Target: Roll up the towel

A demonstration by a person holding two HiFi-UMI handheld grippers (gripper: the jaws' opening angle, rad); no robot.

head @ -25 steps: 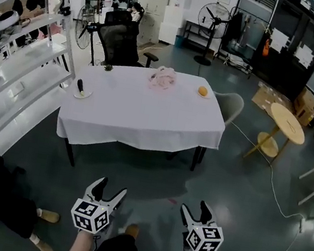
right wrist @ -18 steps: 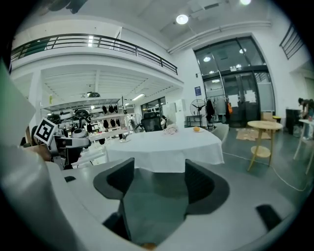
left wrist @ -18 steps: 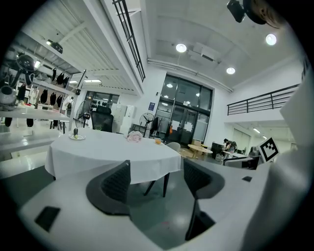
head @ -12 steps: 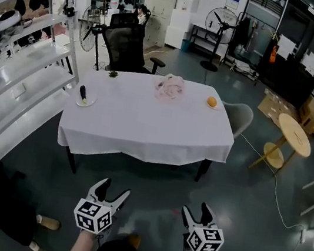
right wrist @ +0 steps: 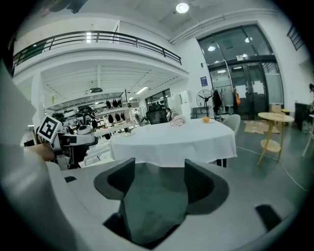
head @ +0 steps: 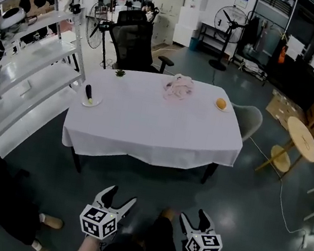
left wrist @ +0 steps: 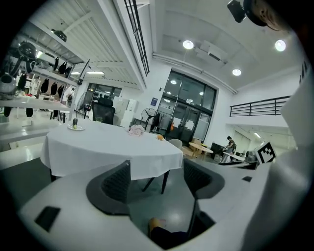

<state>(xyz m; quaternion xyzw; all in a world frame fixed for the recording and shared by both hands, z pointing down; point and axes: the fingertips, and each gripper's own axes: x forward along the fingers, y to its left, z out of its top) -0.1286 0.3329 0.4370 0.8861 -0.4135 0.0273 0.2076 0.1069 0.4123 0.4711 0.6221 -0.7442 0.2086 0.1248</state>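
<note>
Since a second ago the rectangular surface under a white cloth [head: 149, 135] has drawn nearer in the head view as the person walks up, with left gripper [head: 119, 196] and right gripper [head: 194, 216] low over the floor, short of its near edge. Both sets of fingers wide apart, nothing between them. Crumpled pink cloth towel [head: 178, 87] lies far-centre on the surface, well apart from both: I'd close right up to the edge, drag it nearer, spread it flat, then pinch one end with both grippers and roll evenly, clear of the round orange fruit [head: 221, 103] far right.
</note>
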